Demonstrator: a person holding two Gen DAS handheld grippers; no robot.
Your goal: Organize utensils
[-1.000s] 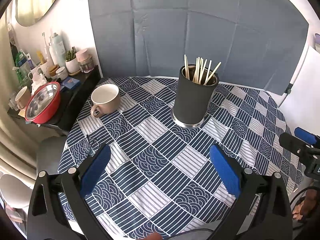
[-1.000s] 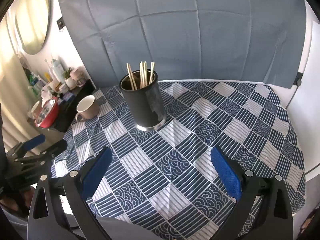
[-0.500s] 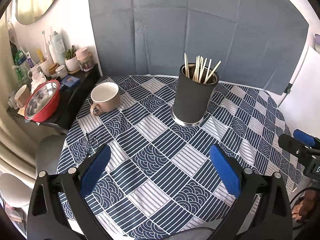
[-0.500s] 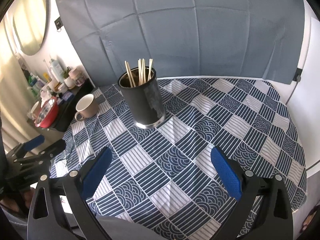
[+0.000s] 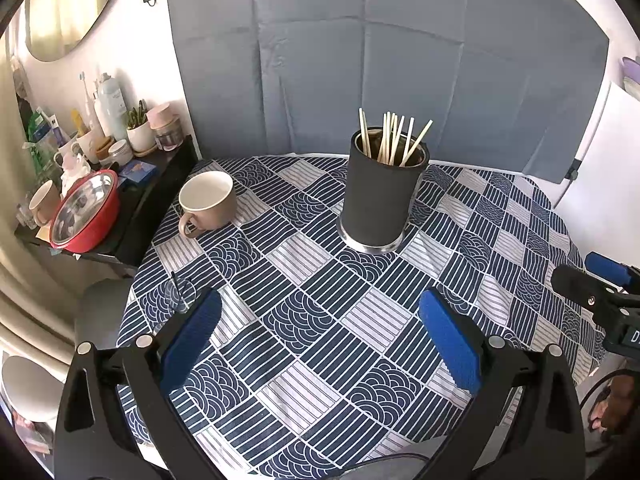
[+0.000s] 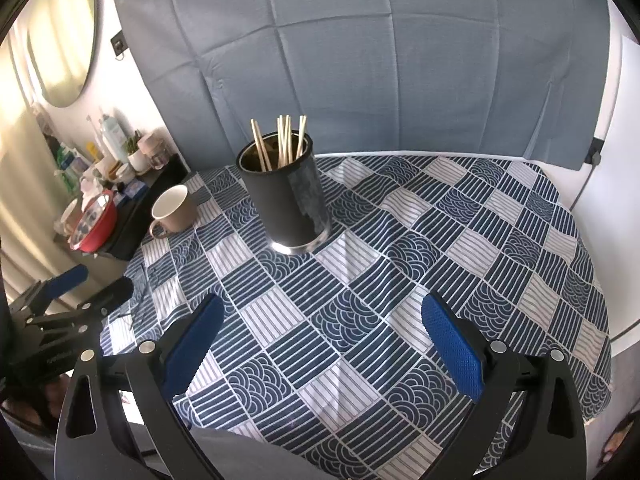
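Pale wooden chopsticks (image 5: 394,138) stand upright in the dark cylindrical holder (image 5: 378,196) at 12 o'clock. Both hand-held grippers (image 5: 320,336) (image 6: 322,336) hover spread, empty. No loose utensil shows on the worktop (image 5: 360,320): sorted or awaiting removal.

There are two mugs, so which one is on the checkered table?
The beige mug with the white inside sits on the blue checkered tablecloth, left of the black chopstick holder. The other beige mug stands on the cluttered dark side shelf.
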